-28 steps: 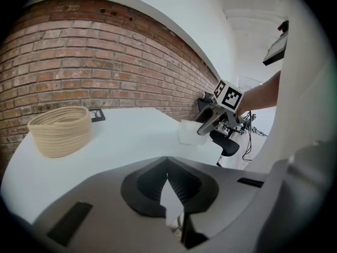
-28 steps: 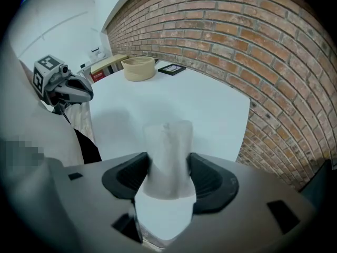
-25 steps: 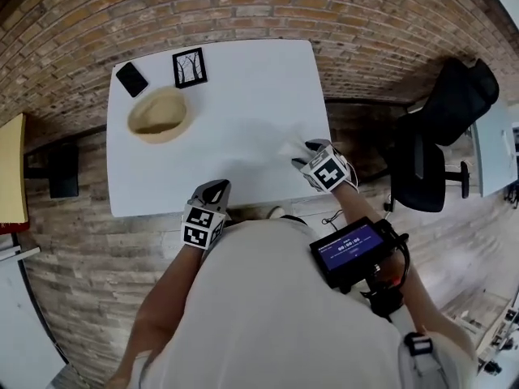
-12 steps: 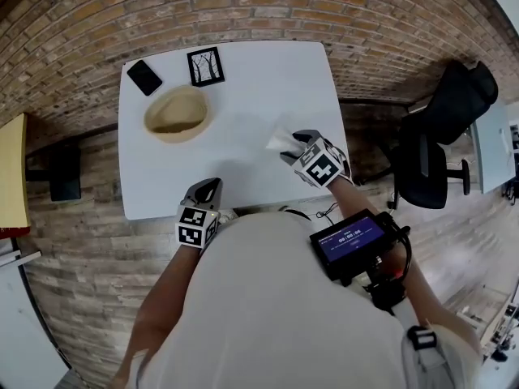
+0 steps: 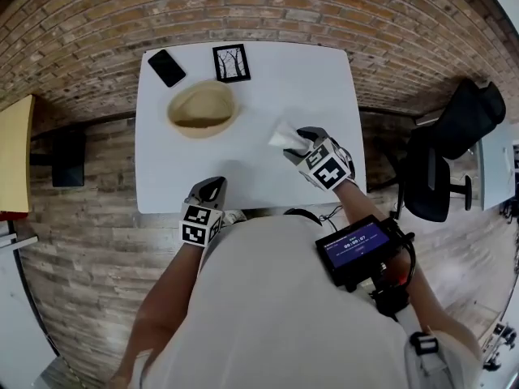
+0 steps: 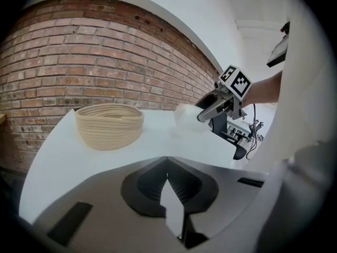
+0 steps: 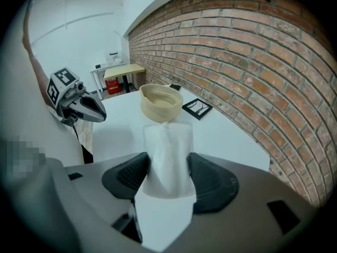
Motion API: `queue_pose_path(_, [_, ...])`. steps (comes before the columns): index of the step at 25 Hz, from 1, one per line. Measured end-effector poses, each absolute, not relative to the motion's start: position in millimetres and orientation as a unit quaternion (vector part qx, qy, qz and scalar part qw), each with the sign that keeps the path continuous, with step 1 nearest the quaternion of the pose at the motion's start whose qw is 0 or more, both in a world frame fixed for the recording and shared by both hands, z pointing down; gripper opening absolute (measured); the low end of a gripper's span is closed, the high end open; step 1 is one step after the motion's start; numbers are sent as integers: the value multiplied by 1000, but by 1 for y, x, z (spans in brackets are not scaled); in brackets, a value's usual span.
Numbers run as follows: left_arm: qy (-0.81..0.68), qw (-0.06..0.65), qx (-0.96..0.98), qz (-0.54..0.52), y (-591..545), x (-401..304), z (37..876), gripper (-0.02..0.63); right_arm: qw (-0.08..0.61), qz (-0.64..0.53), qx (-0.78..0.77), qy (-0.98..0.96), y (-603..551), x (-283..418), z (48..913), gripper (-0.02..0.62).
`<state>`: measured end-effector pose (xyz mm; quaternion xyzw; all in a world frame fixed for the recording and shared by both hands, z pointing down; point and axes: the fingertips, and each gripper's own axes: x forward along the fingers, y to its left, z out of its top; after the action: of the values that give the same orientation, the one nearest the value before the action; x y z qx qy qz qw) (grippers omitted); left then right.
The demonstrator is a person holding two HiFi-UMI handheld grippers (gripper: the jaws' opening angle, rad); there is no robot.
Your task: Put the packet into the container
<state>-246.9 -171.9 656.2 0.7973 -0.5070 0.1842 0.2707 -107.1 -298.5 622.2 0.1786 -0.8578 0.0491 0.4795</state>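
White table (image 5: 243, 168) carries the woven container (image 5: 202, 109) on its far half. My right claw (image 7: 168, 167) is clamped on the packet (image 7: 167, 136), which is held near the table's right side, well short of the container. The packet looks light, soft and crinkly, and its film is probably slippery, so I'd grip mid-body, as now, not at a floppy corner. My left claw (image 6: 167, 167) is clenched on nothing at the near edge. Head view gives the gap to the container. Right gripper view shows the pads' bite. Left gripper view shows the packet, I think, lifted clear of the table.
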Motion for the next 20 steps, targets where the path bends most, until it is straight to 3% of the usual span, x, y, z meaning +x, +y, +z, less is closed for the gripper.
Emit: queue_pose_path(20, [-581, 291, 745, 152, -136, -313, 664, 9, 447, -71, 99, -886, -333, -240, 584, 255])
